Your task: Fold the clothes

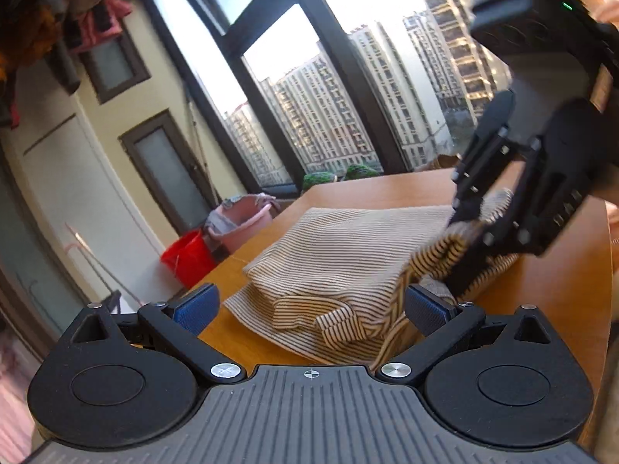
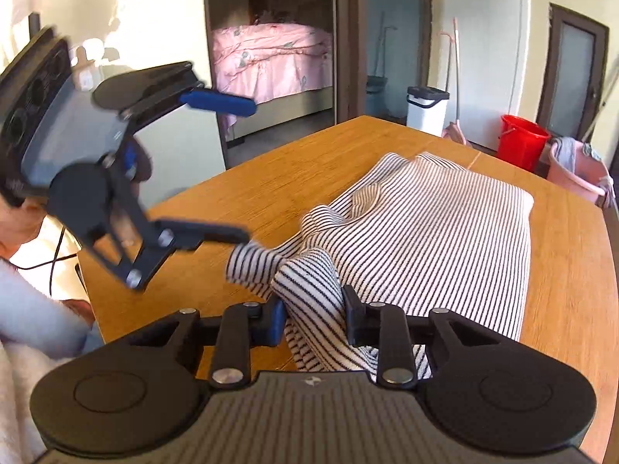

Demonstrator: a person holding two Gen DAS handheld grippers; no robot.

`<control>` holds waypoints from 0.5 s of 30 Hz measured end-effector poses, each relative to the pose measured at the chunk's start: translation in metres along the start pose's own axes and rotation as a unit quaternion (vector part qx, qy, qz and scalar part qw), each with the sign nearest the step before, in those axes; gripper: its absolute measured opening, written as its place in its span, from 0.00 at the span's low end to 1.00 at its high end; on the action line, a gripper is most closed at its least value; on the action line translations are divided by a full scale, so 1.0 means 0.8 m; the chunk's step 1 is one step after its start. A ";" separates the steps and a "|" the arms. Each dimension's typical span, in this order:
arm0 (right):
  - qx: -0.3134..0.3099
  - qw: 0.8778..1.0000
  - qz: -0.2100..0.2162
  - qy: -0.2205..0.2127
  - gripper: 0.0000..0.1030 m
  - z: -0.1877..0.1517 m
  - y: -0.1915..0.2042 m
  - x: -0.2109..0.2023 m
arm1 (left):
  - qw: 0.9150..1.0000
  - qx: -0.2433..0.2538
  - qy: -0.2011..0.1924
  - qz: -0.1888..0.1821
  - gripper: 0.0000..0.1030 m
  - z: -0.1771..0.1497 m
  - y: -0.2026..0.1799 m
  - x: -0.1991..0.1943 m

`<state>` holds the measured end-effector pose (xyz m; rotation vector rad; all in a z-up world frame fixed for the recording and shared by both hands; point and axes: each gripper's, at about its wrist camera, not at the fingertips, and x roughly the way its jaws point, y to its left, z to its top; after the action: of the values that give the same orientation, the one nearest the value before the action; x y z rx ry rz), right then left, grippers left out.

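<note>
Striped shirt [image 2: 433, 228], part-folded on table [image 2: 271, 170]: right hand-held gripper [image 2: 315, 319] pinches bunched sleeve; left hand-held gripper [image 2: 228, 172] spread wide, empty. Mid-fold; next, carry sleeve fwd over body w/o dragging.

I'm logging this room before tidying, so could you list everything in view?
striped garment: one, cream with dark stripes, part folded on the table
table: one, wooden
red bucket: one, floor beyond the table
pink basin: one, beside the bucket, holding cloth
white bin: one, black lid, by the doorway
bed: one, pink cover, next room
left tongs: open, above the table, empty
right tongs: closed on a bunch of the garment
sleeve: pale, lower left
</note>
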<state>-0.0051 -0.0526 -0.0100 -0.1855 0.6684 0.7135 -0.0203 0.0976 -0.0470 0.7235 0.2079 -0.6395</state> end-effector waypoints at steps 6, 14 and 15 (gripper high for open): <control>0.062 0.998 0.014 -0.010 0.27 -0.007 -0.028 -0.010 | 0.994 0.106 -0.003 -0.029 1.00 0.001 -0.063 0.045; 0.013 0.999 0.011 -0.038 0.43 -0.021 -0.026 -0.069 | 0.992 0.119 -0.025 -0.031 1.00 0.008 -0.091 0.114; -0.010 0.999 -0.013 -0.047 0.55 -0.023 -0.027 -0.088 | 0.992 0.116 -0.026 -0.031 1.00 0.007 -0.091 0.114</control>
<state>-0.0393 -0.1137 0.0184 -0.1780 0.5688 0.6991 0.0074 0.0089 -0.1183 0.9252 0.1091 -0.7494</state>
